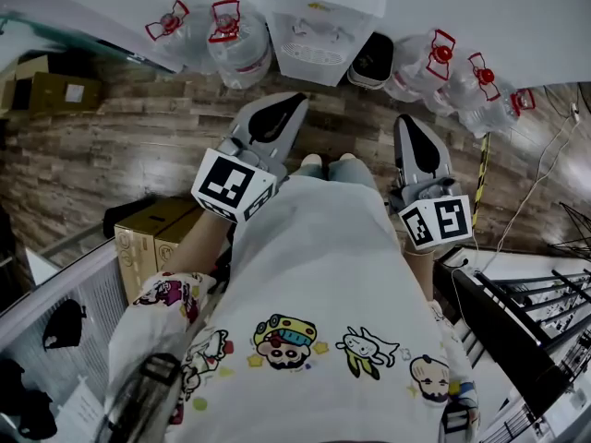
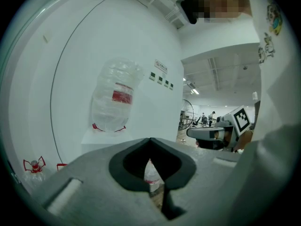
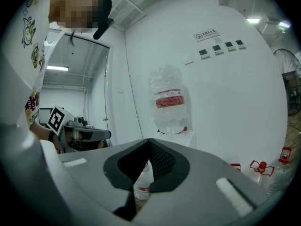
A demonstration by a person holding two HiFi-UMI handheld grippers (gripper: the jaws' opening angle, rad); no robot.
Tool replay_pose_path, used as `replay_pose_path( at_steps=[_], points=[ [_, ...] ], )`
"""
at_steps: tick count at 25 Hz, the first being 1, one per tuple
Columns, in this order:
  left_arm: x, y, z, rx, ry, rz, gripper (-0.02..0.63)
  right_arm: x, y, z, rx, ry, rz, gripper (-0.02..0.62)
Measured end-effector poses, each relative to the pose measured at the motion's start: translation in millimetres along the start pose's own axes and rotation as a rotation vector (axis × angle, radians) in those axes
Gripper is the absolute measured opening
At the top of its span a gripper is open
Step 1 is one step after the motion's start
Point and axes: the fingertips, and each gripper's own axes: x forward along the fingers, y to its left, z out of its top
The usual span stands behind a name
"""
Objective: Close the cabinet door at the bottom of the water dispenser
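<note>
The white water dispenser (image 1: 319,26) stands against the wall ahead of me, seen from above in the head view. Its inverted clear bottle (image 2: 115,98) with a red label shows in the left gripper view, and again as the bottle (image 3: 170,102) in the right gripper view. The cabinet door at its bottom is hidden in every view. My left gripper (image 1: 294,100) and right gripper (image 1: 406,120) are held level in front of my body, well short of the dispenser. Both are shut with nothing between the jaws, as the left gripper (image 2: 150,141) and right gripper (image 3: 149,142) show in their own views.
Several water jugs with red caps stand on the wood floor left (image 1: 231,35) and right (image 1: 443,67) of the dispenser. A black bin (image 1: 372,60) sits beside it. Cardboard boxes (image 1: 152,233) lie at my left, a black rack (image 1: 526,321) at my right.
</note>
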Motion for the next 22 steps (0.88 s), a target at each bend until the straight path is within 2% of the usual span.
replay_pose_path(
  at_steps=[22],
  points=[
    [-4.4, 0.9, -3.0, 0.006, 0.006, 0.004, 0.000, -4.4, 1.5, -2.1, 0.023, -0.009, -0.004, 0.005]
  ],
)
